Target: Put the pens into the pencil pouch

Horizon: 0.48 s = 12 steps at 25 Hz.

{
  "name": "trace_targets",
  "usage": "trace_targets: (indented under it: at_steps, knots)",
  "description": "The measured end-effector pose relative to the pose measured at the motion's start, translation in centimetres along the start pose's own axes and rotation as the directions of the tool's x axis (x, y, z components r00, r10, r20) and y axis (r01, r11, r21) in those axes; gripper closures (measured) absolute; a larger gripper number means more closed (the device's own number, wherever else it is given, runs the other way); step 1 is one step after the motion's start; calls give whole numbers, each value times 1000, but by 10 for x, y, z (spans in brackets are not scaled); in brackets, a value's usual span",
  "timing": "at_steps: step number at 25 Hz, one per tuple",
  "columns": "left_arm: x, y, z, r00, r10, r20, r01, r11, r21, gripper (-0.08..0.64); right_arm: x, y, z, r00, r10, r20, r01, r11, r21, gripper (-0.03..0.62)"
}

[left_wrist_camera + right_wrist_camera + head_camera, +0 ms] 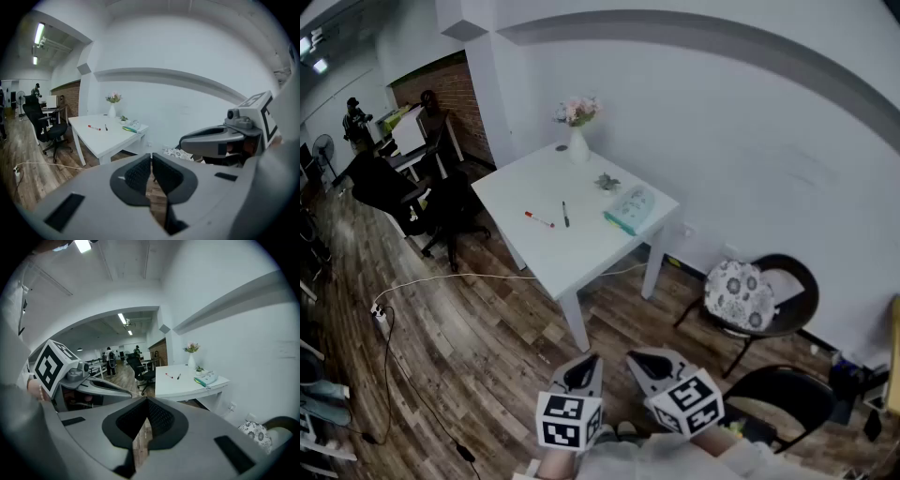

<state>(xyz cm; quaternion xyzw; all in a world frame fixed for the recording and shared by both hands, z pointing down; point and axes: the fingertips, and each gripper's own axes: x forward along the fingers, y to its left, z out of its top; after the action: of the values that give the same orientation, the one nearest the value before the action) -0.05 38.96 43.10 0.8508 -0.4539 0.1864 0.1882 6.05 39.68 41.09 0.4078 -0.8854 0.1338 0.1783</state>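
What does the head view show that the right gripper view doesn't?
Only the head view: the black-and-white marker cube atop the right hand-held gripper. Only the right gripper view: that gripper's black ribbed pads, pressed shut with nothing between. Both: the white square table carrying the red pen, black pen and teal-and-white pencil pouch.

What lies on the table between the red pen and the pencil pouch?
A dark pen lies between the red pen and the pencil pouch; the rest is bare table, per the head view.
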Motion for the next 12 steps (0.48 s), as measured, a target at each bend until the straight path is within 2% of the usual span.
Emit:
trace_targets:
  at_steps: [7, 12]
  knots:
    - [0, -1, -5, 1000, -11, -21, 11, 1000, 6, 545, 3, 9, -2, 1000, 18, -7, -18, 1000, -9, 586]
    - [-2, 0, 0, 999, -48, 2, 48, 999, -18, 545, 6, 13, 0, 1000, 25, 1, -25, 999, -23, 586]
